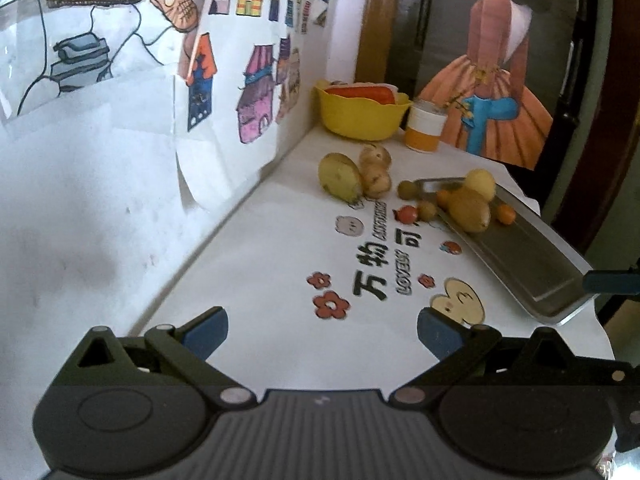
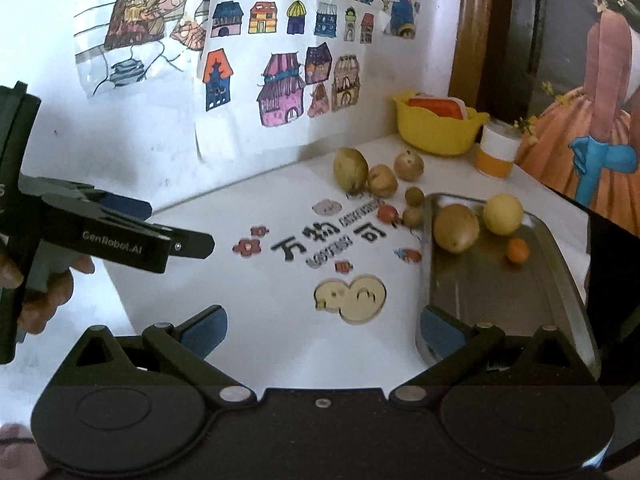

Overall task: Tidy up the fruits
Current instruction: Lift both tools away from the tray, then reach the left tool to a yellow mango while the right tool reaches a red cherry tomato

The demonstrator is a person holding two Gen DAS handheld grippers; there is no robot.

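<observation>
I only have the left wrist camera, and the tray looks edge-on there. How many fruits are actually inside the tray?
Observer: Three are in the metal tray: a brown oval fruit, a yellow round fruit and a small orange fruit.
Operator: Are the small ones by its left rim inside too?
Observer: No. The red fruit and two olive-green fruits lie on the tablecloth, outside the rim.
Operator: And my right tool?
Observer: The right tool is open and empty, at the tray's near end.
</observation>
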